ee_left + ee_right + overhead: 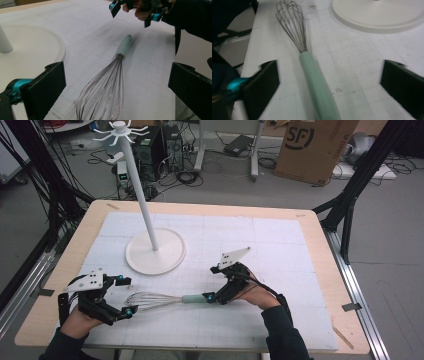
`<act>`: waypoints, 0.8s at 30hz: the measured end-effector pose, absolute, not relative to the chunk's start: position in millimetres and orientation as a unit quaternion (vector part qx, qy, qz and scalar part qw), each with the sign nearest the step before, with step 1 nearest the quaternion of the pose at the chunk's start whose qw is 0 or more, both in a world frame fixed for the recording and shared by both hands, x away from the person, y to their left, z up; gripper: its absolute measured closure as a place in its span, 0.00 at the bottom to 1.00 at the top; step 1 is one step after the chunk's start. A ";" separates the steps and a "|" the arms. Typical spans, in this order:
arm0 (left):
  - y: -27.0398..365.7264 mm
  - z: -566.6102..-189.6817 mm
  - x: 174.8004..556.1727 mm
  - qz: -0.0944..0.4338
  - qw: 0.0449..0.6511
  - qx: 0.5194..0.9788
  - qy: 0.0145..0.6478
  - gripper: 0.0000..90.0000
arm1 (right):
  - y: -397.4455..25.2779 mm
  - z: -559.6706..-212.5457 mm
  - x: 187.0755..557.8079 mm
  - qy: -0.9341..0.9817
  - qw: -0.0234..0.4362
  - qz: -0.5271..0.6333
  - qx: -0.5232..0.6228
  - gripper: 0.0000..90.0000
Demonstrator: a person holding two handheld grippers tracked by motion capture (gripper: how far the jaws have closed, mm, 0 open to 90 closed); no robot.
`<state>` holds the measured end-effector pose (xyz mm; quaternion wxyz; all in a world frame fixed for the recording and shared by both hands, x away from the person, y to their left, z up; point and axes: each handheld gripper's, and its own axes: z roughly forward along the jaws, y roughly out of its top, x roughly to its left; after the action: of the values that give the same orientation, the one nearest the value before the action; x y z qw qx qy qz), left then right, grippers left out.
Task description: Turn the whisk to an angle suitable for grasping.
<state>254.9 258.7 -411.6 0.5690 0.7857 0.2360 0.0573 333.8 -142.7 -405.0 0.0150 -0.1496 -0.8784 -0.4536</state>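
A whisk (165,299) lies flat on the white gridded mat of a wooden table (320,227), near the front edge and roughly at the middle. Its wire head points left and its pale green handle points right.

The right claw (212,297) sits at the handle's right end with its jaws apart, one on each side of the handle and not yet pressing it. In the right gripper view the handle (318,87) runs up between the two black jaws, which suggests the hand is lined up to close on the thick, easy-to-grip part.

The left claw (125,296) rests at the near left, just beside the wire loops (105,95), its jaws also wide apart and holding nothing. It may be waiting there to steady the head, though that is only a guess.

Further back and to the left stands a white hanging stand (141,202): a broad round base, a tall thin pole and small hooks at the top (a likely place to hang the whisk). The stand is well apart from both claws.
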 end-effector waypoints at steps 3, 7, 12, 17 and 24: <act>258.5 -411.5 254.9 0.058 0.568 0.786 0.236 0.02 | -153.4 -403.0 328.2 -0.877 0.010 -0.453 -0.161 0.00; 259.0 -411.0 254.6 0.058 0.569 0.785 0.236 0.02 | -165.2 -401.6 320.9 -0.877 0.001 -0.452 -0.164 0.00; 258.8 -411.0 254.5 0.059 0.569 0.785 0.237 0.02 | -184.0 -398.0 307.3 -0.870 -0.029 -0.456 -0.185 0.00; 259.0 -410.8 254.2 0.059 0.569 0.785 0.237 0.02 | -201.9 -395.8 295.1 -0.856 -0.060 -0.472 -0.204 0.00; 259.5 -410.7 254.1 0.059 0.569 0.785 0.238 0.02 | -225.4 -402.2 284.4 -0.846 -0.077 -0.478 -0.222 0.00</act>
<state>254.1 259.5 -410.7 0.5685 0.7854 0.2377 0.0591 284.4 -225.4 -402.2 -0.0767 -0.2223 -0.8461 -0.4783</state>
